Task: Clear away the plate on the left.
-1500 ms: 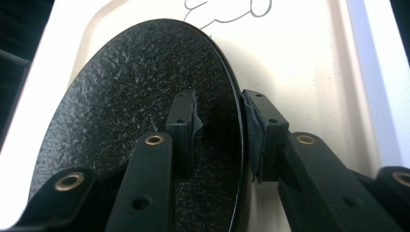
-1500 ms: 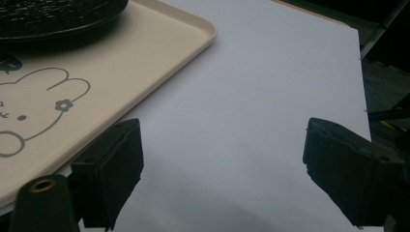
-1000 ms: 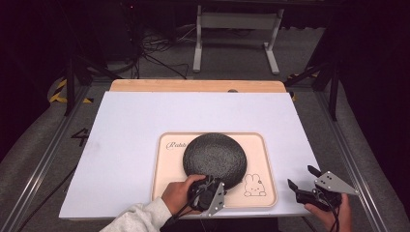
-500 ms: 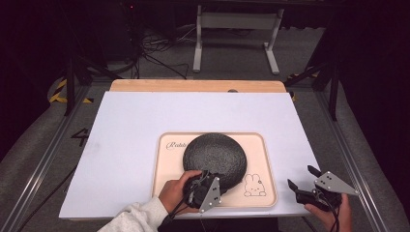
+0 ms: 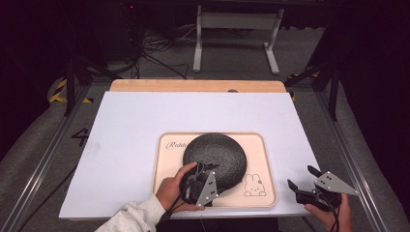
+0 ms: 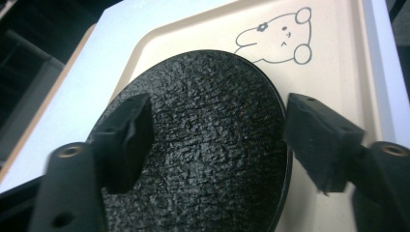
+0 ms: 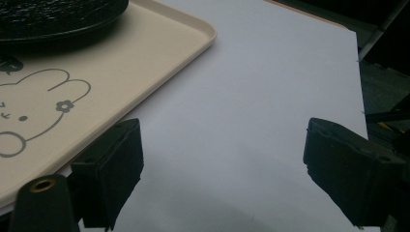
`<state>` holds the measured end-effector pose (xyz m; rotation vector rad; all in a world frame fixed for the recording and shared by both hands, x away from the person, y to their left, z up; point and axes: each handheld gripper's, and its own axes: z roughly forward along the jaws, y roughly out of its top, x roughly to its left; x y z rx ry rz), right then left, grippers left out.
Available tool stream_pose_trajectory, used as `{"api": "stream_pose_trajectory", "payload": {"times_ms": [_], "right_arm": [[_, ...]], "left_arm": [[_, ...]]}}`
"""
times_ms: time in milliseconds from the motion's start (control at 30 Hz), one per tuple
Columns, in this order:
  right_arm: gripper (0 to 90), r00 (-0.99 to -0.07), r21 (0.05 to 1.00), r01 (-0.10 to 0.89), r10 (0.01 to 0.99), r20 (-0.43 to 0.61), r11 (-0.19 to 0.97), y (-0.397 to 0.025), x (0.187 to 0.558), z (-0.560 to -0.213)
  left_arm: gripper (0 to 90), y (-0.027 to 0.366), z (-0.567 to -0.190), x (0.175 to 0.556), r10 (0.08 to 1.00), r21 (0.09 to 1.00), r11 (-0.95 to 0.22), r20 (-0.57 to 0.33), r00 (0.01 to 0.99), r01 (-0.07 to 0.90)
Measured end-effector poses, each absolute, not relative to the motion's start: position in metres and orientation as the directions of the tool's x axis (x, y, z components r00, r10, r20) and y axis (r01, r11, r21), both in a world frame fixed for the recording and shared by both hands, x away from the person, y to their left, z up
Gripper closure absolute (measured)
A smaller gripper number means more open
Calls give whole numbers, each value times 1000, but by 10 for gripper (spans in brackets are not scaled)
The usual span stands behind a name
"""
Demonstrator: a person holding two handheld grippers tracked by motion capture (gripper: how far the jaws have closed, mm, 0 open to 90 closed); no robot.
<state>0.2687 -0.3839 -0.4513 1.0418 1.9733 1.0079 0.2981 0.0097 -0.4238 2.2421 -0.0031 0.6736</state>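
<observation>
Where the high view gives the black plate (image 5: pixel 215 158) as a dark disc at centre frame on the beige tray (image 5: pixel 263 159), the left gripper view brings out its pebbled surface and the rabbit drawing (image 6: pixel 278 37) at upper right. Left gripper (image 5: pixel 199 175) sits at the plate's near edge, jaws spread above it, touching nothing. Right gripper (image 5: pixel 302 186), at lower right, hangs with jaws wide apart over the white table (image 7: pixel 261 96); its own view cuts off most of the plate.

light: bright on white table (image 5: pixel 145 125), surroundings dark | shadows: soft | focus: near fingers (image 6: pixel 123 140) blurred
</observation>
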Motion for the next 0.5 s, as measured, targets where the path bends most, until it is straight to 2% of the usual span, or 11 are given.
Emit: {"api": "stream_pose_trajectory", "payload": {"times_ms": [100, 200, 500], "right_arm": [[144, -449, 859, 343, 869, -206, 381, -384, 269, -451], [144, -449, 859, 344, 870, -205, 380, -384, 269, -451], [144, -448, 860, 341, 870, -205, 378, -384, 268, -451]], "left_arm": [[179, 11, -424, 300, 222, 690, -698, 461, 859, -189], [150, 13, -422, 302, 219, 698, -690, 450, 866, -189], [120, 17, -421, 307, 226, 697, -695, 446, 866, -177]]}}
